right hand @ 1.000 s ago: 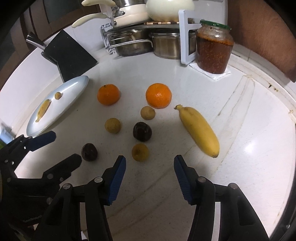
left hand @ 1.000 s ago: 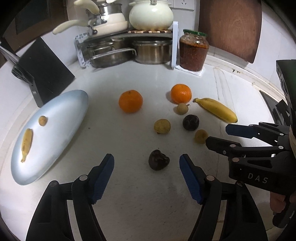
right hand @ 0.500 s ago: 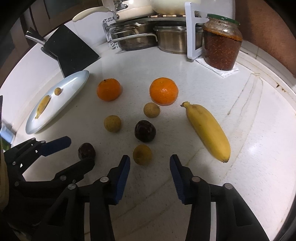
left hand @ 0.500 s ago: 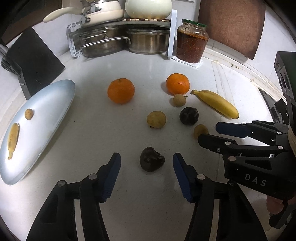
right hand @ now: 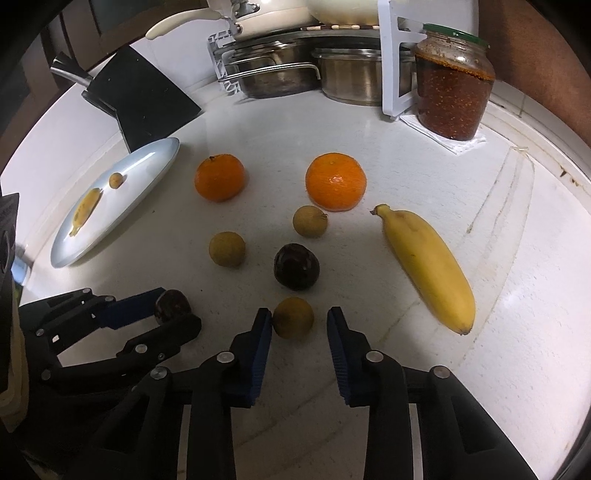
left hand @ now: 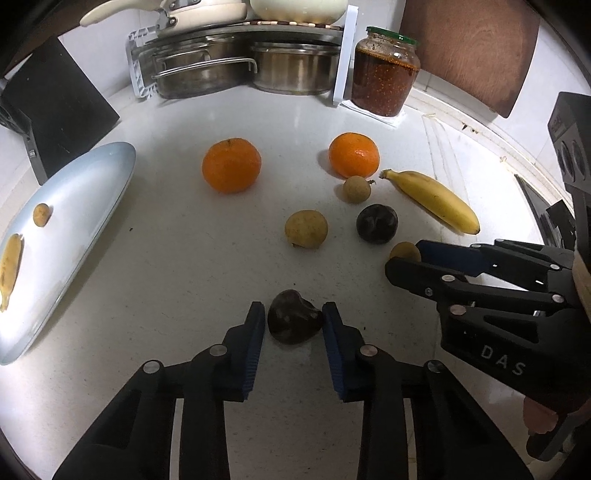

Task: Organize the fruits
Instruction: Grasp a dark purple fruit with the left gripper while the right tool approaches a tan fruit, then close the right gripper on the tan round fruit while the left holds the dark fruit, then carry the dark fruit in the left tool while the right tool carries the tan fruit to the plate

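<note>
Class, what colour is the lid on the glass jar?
Green; the jar's lid shows best in the right wrist view.

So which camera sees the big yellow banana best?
The right wrist view: the banana lies whole and large, right of the right gripper. In the left wrist view the banana is also whole, but smaller and off toward the right edge, beyond the right gripper's fingers.

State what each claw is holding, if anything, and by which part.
Left claw grips the dark fruit by its two sides. Right claw holds nothing yet: its jaws are closing around a small tan fruit, one pad short of it.
</note>
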{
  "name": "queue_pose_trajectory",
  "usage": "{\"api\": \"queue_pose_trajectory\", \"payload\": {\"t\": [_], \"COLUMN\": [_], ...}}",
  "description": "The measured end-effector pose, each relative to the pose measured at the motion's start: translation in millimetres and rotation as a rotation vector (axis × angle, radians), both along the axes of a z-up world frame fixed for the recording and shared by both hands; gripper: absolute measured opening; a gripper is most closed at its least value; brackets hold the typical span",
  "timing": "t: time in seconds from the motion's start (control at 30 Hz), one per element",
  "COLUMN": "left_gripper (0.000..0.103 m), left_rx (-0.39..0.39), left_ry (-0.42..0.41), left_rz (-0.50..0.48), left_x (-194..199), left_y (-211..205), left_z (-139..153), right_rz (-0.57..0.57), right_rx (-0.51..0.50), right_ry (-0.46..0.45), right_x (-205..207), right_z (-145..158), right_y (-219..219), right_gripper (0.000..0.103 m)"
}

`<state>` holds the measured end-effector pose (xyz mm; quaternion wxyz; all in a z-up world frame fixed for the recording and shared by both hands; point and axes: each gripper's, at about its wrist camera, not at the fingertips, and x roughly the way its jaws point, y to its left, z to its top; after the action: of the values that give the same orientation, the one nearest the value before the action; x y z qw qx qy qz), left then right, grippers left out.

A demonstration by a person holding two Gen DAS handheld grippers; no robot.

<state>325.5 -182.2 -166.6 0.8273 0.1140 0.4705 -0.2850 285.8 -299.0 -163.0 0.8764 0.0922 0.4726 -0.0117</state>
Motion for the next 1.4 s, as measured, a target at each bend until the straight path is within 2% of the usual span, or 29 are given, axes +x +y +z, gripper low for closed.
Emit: {"api": "queue_pose_trajectory", "payload": {"t": [0.07, 0.3, 0.87, 1.4], "left_gripper": [0.030, 0.029, 0.029, 0.029], "left_rx": [-0.004, -0.004, -0.045, -0.087], "left_ry": [0.003, -0.018, -0.095, -0.175], "left_rz": [0.002, 0.021, 0.115, 0.192], "left_x": [0, -3, -8, -12], "left_y": [0, 2, 26, 53], "left_z": [0, 4, 44, 75], "right_rz": [0.004, -0.002, -0.051, -0.029], "right_rx": [0.005, -0.020, -0.065, -0.075], "right_ry": [0.003, -0.012, -0.071, -0.160], "right_x": [1, -5, -20, -22], "right_z": [-1, 3, 29, 62], "right_y": [0, 2, 11, 37], "right_gripper": [0.025, 0.024, 0.024, 0.025]}}
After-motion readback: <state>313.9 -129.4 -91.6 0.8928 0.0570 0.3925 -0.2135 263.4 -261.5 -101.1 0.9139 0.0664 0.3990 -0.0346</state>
